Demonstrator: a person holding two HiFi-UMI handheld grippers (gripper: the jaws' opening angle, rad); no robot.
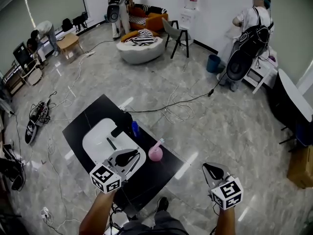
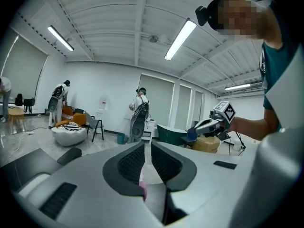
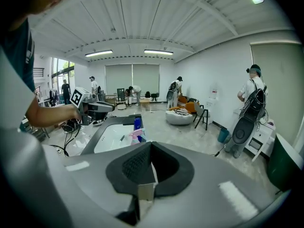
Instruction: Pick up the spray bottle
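Two tools are in view, and neither holds anything. The left tool point(image 1: 128, 156) has its jaws barely parted, with only a thin slit between the ribbed dark pads. The right tool point(image 1: 214, 170) has its jaws together and hangs off the tabletop point(image 1: 83, 124), over the floor.

The spray bottle point(image 1: 155, 153) stands upright on the dark tabletop, just beside the right edge of the white tray point(image 1: 98, 136). It is near the left tool and well apart from the right one.

The main risk, as I judge it, is the left tool coming in with so narrow a gap. The pads would then push the bottle rather than straddle it, and it could tip or slide toward the tabletop's near edge. Its body looks like smooth pink plastic, squat and rounded, so a grip placed off-centre could squeeze it out sideways. The paler slanting spray head looks too slim to hold securely. A blue bottle point(image 1: 135, 129) stands close behind and a wide sweep could knock it. The tabletop looks glossy, so it would give little friction.
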